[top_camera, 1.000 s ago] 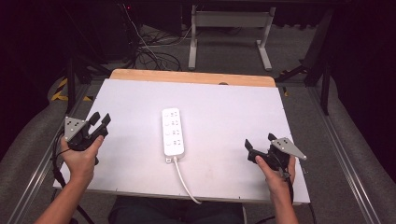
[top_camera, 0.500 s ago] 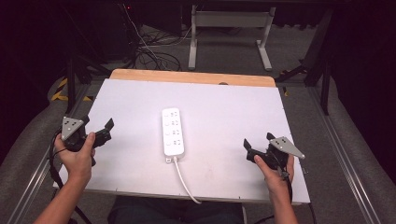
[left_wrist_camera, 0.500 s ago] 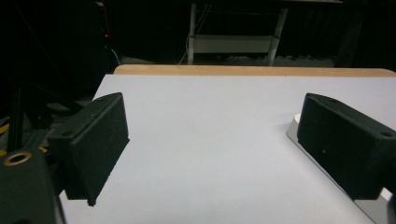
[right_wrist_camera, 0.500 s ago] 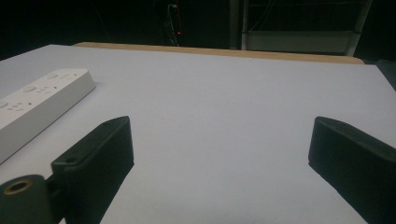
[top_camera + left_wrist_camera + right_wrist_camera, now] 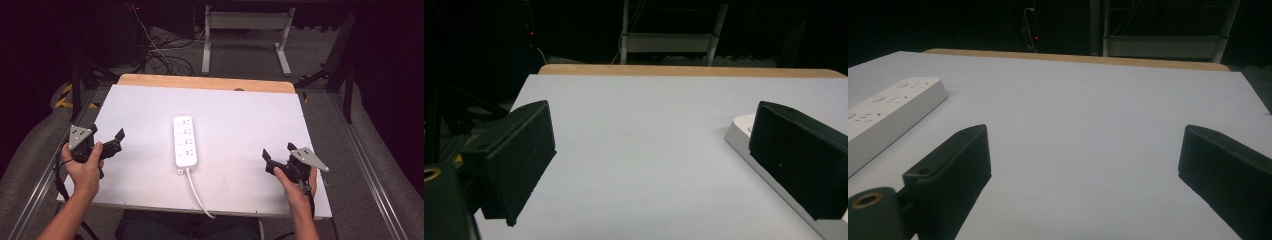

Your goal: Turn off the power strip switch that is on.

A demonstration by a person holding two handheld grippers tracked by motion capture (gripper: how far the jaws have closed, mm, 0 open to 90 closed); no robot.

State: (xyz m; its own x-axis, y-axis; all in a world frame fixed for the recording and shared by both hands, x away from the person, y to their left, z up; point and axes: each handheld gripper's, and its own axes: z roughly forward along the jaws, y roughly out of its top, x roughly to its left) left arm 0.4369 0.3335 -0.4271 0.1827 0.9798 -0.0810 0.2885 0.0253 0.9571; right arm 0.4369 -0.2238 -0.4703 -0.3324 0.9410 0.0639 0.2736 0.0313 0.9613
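Observation:
A white power strip [image 5: 184,141] lies lengthwise in the middle of the white table top [image 5: 245,115], and its white cable [image 5: 198,195] runs off the near edge. My left gripper [image 5: 106,136] is held low over the table's left edge; its jaws have just been opening and stand wide apart with nothing between them. In the left gripper view the left gripper [image 5: 654,145] frames bare table, and the power strip [image 5: 741,131] peeks out beside the right-hand jaw. My right gripper [image 5: 278,153] hovers near the front right, open and empty. In the right gripper view the right gripper [image 5: 1088,155] has the power strip [image 5: 893,107] off to its left.
A wooden strip [image 5: 205,82] borders the table's far edge. Behind it on the dark floor are a metal stand [image 5: 245,37] and loose cables [image 5: 160,55]. Metal rails [image 5: 370,165] run along both sides of the table.
The left gripper's jaws have spread from a narrow gap to wide apart. Both hands and the power strip have stayed where they were.

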